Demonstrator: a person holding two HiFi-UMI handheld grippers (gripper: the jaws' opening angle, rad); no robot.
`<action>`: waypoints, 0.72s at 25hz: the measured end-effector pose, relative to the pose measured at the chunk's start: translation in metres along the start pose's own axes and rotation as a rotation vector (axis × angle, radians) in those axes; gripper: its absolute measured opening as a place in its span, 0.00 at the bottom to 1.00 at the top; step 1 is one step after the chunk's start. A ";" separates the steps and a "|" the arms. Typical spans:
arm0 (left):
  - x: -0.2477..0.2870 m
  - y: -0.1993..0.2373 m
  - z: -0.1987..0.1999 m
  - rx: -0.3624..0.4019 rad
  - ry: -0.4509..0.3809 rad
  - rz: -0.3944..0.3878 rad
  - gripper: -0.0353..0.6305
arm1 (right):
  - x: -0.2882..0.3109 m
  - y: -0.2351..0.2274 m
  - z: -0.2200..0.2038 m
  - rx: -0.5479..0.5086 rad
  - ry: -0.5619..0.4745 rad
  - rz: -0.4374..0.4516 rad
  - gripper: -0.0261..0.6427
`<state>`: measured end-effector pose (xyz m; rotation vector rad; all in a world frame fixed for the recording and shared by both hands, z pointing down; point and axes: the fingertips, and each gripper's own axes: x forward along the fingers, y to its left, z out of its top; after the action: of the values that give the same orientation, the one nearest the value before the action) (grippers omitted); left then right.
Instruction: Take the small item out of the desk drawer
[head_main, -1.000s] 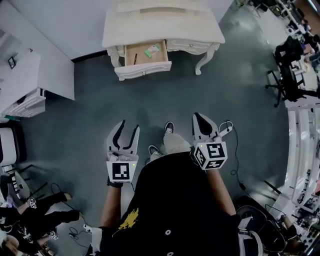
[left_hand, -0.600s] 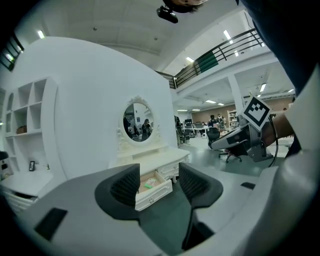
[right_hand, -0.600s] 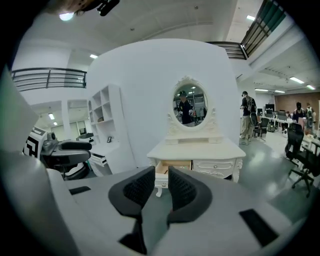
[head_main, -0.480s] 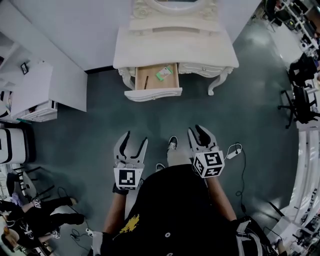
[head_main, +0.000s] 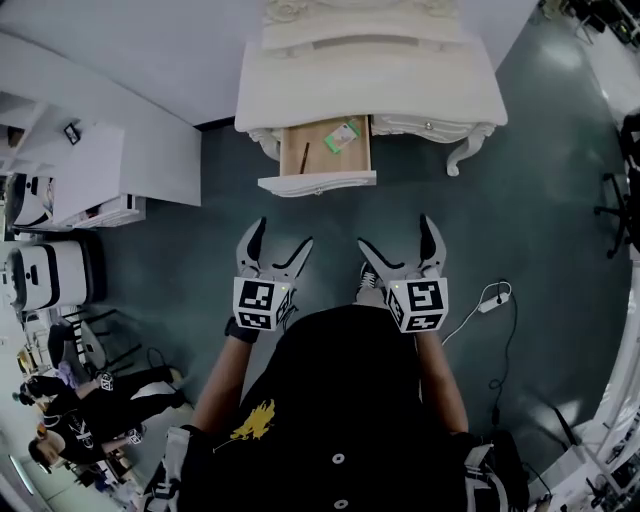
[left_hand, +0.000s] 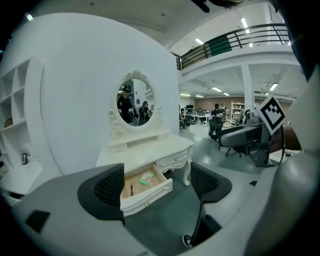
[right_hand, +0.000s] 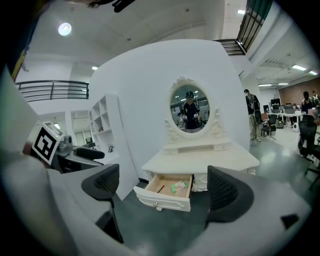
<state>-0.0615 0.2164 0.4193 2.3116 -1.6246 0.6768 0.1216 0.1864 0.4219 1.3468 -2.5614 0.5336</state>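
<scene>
In the pulled-out drawer (head_main: 318, 160) at the counter (head_main: 370, 85) front edge, the small green item (head_main: 342, 136) lies by the right wall, while left tongs (head_main: 280, 237) and right tongs (head_main: 398, 236), both empty, have just been opening wide, well apart from it.

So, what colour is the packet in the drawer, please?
The packet is green; clearest in the right gripper view.

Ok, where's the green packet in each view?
Head view: green packet top centre, on the drawer's right side.
Left gripper view: packet low, left of centre, inside the drawer.
Right gripper view: packet low centre, on the drawer's right side.
Shared landmark: the open drawer, with a thin dark stick left of the packet.
</scene>
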 end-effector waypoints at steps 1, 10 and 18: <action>0.009 -0.004 0.003 0.003 0.005 -0.006 0.66 | -0.001 -0.004 -0.005 0.010 0.010 0.003 0.88; 0.070 -0.020 0.030 0.022 0.000 -0.067 0.66 | -0.006 -0.068 -0.012 0.028 0.037 -0.060 0.75; 0.111 -0.008 0.032 0.094 0.032 -0.076 0.66 | 0.011 -0.097 -0.007 0.058 0.045 -0.111 0.71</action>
<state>-0.0155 0.1133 0.4470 2.4010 -1.5140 0.7848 0.1955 0.1301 0.4532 1.4683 -2.4362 0.6148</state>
